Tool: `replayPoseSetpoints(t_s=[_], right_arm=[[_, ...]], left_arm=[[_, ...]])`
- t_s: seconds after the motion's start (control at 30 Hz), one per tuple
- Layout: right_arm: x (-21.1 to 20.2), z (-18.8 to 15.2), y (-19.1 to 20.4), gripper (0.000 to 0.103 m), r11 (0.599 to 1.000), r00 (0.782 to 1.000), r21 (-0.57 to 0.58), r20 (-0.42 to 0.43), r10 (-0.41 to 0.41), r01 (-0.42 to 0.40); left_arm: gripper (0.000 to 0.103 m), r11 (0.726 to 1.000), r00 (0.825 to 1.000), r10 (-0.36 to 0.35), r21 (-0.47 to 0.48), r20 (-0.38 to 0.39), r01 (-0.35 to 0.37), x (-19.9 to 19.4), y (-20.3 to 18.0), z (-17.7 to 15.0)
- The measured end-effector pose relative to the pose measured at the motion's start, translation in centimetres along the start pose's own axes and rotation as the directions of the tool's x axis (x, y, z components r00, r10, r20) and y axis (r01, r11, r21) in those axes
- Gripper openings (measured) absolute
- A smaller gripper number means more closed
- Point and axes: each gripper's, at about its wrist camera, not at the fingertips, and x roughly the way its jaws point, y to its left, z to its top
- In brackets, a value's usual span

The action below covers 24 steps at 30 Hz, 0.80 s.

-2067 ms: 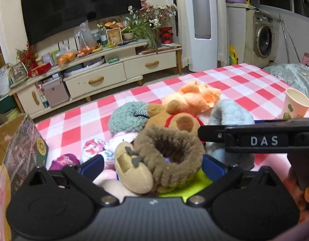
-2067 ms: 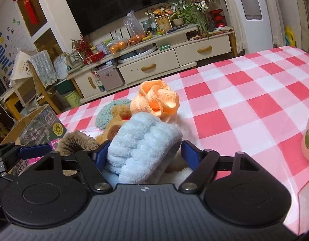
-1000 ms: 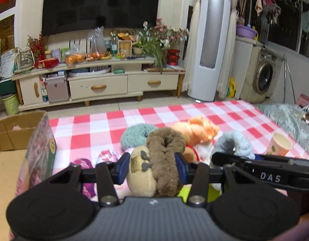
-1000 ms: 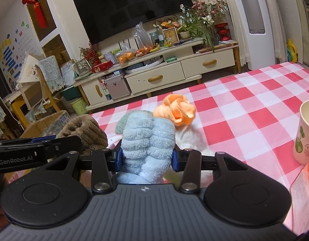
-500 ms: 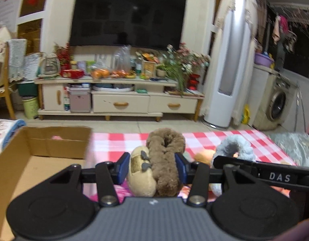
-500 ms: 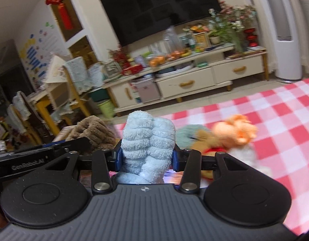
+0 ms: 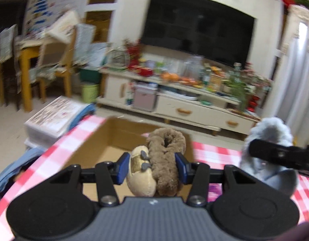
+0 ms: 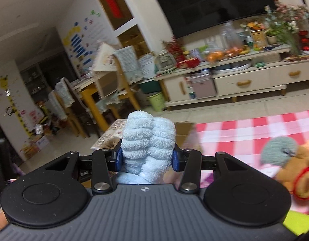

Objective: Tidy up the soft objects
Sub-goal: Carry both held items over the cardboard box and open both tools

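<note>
The left gripper [image 7: 152,167] is squeezing a brown plush scrunchie [image 7: 166,160] with a beige stuffed piece [image 7: 139,173] attached to it, both blue pads pressing into the soft bundle from either side. This bundle is hanging in front of the open cardboard box [image 7: 106,138], with the box's bare brown floor showing behind and below it. The box is sitting on the bench [image 7: 62,146], which is wearing a red-and-white checked cloth.

The right gripper [image 8: 147,157] is clamping a light blue fluffy headband [image 8: 148,146], folded into ribbed rolls between its pads. In the left wrist view that same headband is showing to the right of the box, just past its right wall. In the right wrist view, a teal knitted scrunchie [image 8: 280,150] and a brown teddy bear [image 8: 299,174] are lying on the checked cloth, well to the right of the box.
</note>
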Motion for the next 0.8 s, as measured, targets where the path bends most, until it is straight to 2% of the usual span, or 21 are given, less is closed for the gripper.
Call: replayPoseSetpoints(t_s=[0.17,0.3,0.37,0.4,0.43,0.5,0.63,0.8], right_arm=[[2.6,-0.7,0.4,0.056,0.999,0.997,0.017,-0.056,0.053,-0.052],[3.7,-1.7,0.5,0.06,0.997,0.992,0.024,-0.107,0.07,-0.068],[4.2,-2.0,0.4,0.061,0.997,0.989,0.029,-0.129,0.074,-0.071],[4.2,-1.7,0.3,0.064,0.997,0.987,0.033,-0.142,0.079,-0.075],[4.3,-1.8,0.2,0.079,0.997,0.986,0.036,-0.149,0.078,-0.073],[4.1,-1.7,0.2,0.099,0.998,0.988,0.035,-0.14,0.061,-0.057],[3.4,-1.5,0.9,0.1,0.999,0.992,0.03,-0.118,0.031,-0.028],[2.6,-1.8,1.1,0.103,0.998,0.994,-0.019,-0.082,-0.068,0.067]], left_arm=[[0.048,0.994,0.995,0.096,-0.054,-0.028,-0.098,1.0,3.3,0.0],[0.05,0.99,0.991,0.122,-0.069,-0.054,-0.126,1.2,4.2,-0.3],[0.054,0.989,0.989,0.131,-0.064,-0.064,-0.136,1.1,4.2,-0.5],[0.055,0.988,0.988,0.135,-0.063,-0.071,-0.14,1.2,4.2,-0.5],[0.058,0.987,0.986,0.145,-0.061,-0.076,-0.15,1.2,4.2,-0.4],[0.063,0.984,0.984,0.162,-0.057,-0.08,-0.167,1.1,4.2,-0.4],[0.075,0.984,0.985,0.165,-0.066,-0.049,-0.168,0.5,3.8,-0.2],[0.092,0.988,0.988,0.15,-0.036,0.025,-0.149,-0.2,2.3,-0.3]])
